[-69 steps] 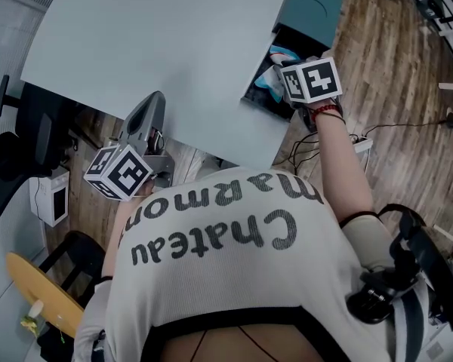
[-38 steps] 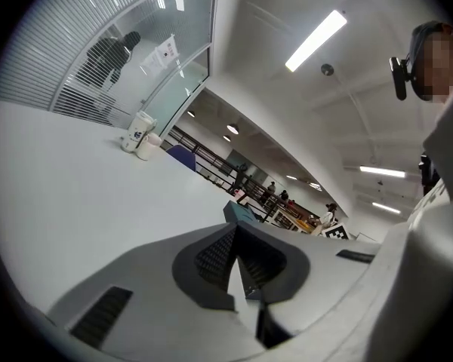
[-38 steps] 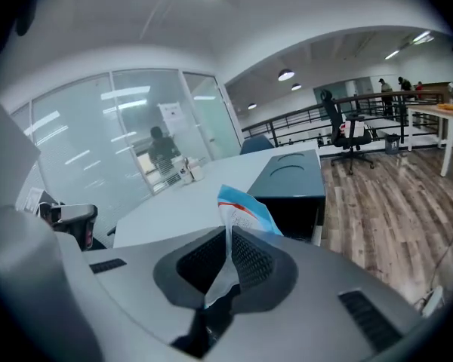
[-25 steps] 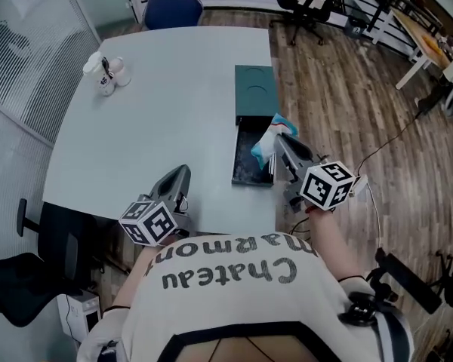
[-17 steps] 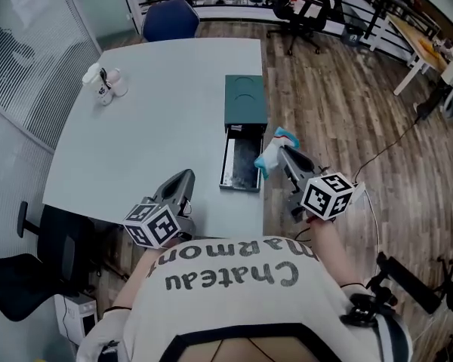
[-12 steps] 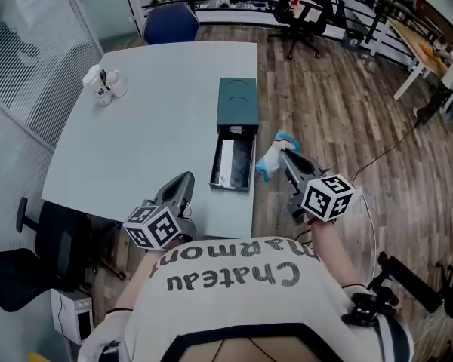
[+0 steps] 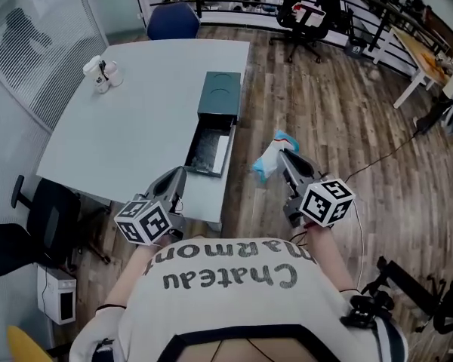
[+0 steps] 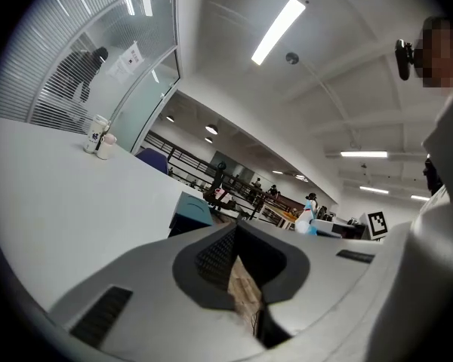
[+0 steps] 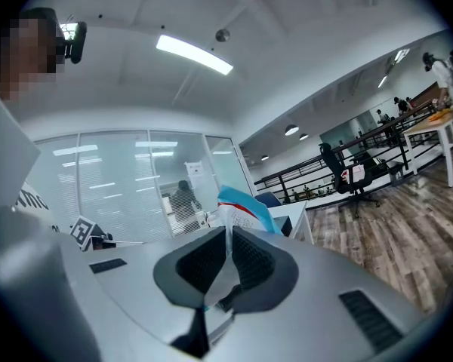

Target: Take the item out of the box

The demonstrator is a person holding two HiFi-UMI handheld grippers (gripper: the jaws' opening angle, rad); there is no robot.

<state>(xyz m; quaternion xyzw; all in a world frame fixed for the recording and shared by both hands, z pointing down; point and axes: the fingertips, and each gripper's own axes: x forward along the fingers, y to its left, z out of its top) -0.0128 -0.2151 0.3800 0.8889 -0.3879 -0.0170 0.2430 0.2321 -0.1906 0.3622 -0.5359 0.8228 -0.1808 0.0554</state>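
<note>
A white packet with blue and red ends (image 7: 269, 157) hangs over the wooden floor, right of the table. My right gripper (image 7: 282, 159) is shut on it; in the right gripper view the packet (image 9: 244, 208) sticks up from between the closed jaws of that gripper (image 9: 228, 238). The dark teal box (image 7: 220, 92) stands on the grey table (image 7: 136, 119) with its drawer (image 7: 208, 151) pulled open toward me. My left gripper (image 7: 178, 177) hovers at the table's near edge, left of the drawer. Its jaws (image 8: 236, 232) are shut with nothing between them, and the box (image 8: 191, 208) shows beyond them.
Two white cups (image 7: 101, 72) stand at the table's far left corner. A blue chair (image 7: 171, 19) is behind the table, and a black chair (image 7: 26, 228) sits at its near left. A cable (image 7: 377, 157) runs across the floor on the right.
The right gripper has lifted the packet out of the drawer and carried it right, off the table and over the floor. The view has pulled back; the left gripper stays near the table's edge.
</note>
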